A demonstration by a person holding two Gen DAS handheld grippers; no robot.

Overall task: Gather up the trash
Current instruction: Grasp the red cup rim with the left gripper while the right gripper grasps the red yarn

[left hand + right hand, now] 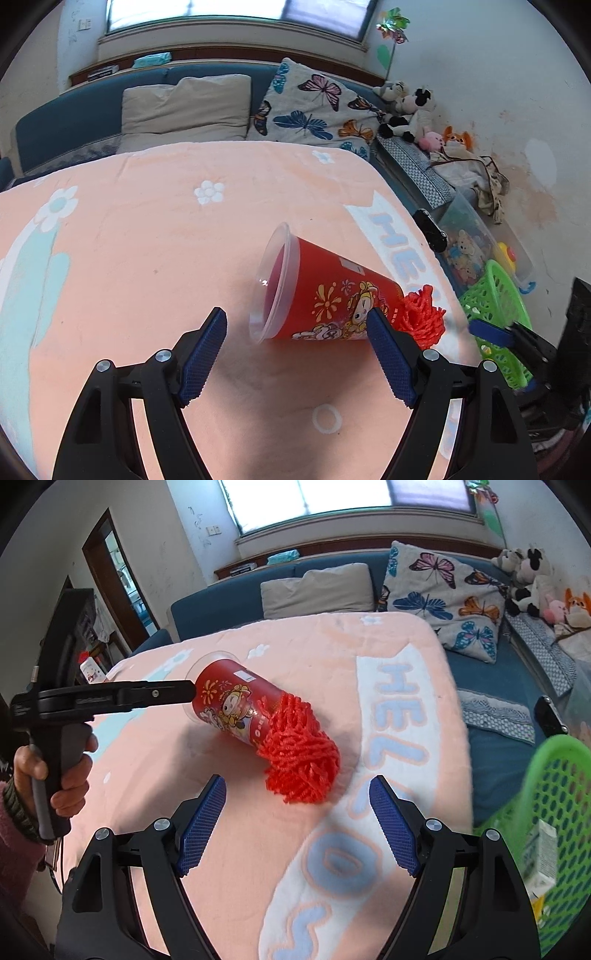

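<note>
A red plastic cup [325, 295] with a cartoon print lies on its side on the pink blanket [147, 240], its clear rim toward the left. A red yarn ball [421, 321] rests against its base. My left gripper [297, 325] is open, its fingers on either side of the cup's near side. In the right wrist view the cup [236, 705] and the yarn ball [301, 764] lie ahead of my open, empty right gripper [297, 792]. The left gripper's finger [147, 694] reaches the cup from the left.
A green mesh basket [554, 812] with a small carton inside stands at the blanket's right edge; it also shows in the left wrist view [495, 314]. Pillows [184, 107], stuffed toys [410, 110] and a clear toy bin [476, 240] lie beyond.
</note>
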